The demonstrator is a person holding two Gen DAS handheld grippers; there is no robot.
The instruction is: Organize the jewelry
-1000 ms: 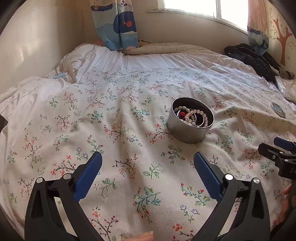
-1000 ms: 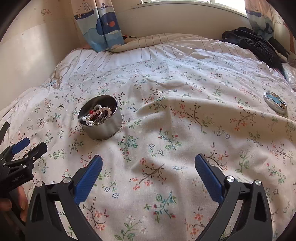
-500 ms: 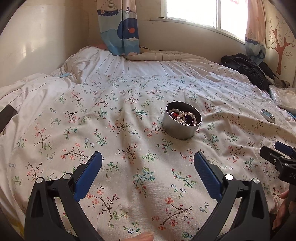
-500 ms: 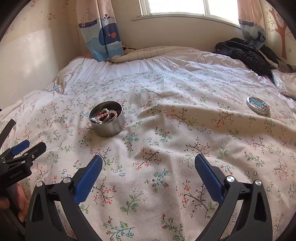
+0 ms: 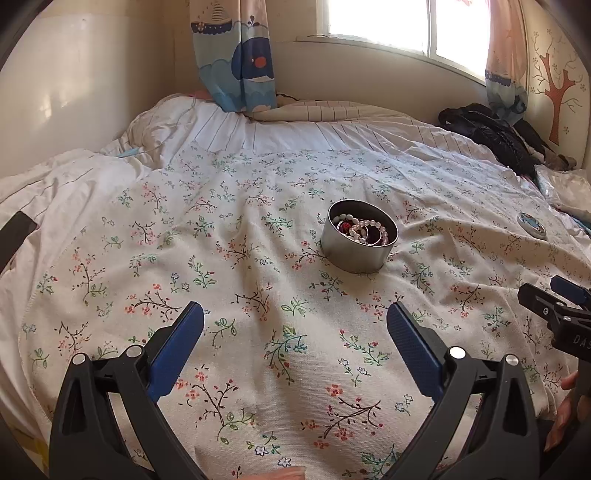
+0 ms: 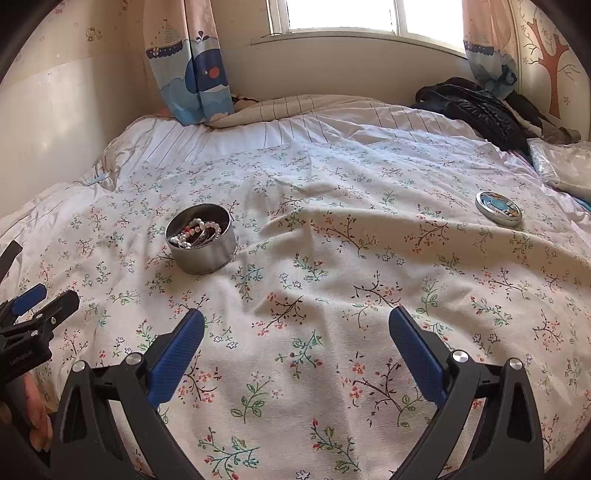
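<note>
Two grippers hang spread wide and empty over a bed (image 5: 110,206) covered by a floral sheet (image 6: 332,258), with nothing between their blue pads. Largest after the bed is the whale curtain (image 5: 236,59) at twelve o'clock, hanging beside a bright window (image 6: 340,16); a dark jacket (image 6: 476,107) lies crumpled at two o'clock near the wall with a tree decal (image 5: 557,96). The left gripper (image 5: 295,325) points toward the middle of the sheet, and the right gripper (image 6: 295,328) does the same from beside it; each shows at the edge of the other's view. A round metal tin (image 5: 356,254) stands upright on the sheet, at one o'clock ahead of the left gripper and at eleven o'clock ahead of the right one, well apart from both. Inside it lie beaded bracelets (image 5: 364,229), pale beads looped over dark red ones. The tin's lid (image 6: 498,208), flat with a blue picture on top, rests on the sheet at two o'clock from the right gripper, well apart from the tin. Fingertips (image 5: 284,473) show at six o'clock in the left view.
</note>
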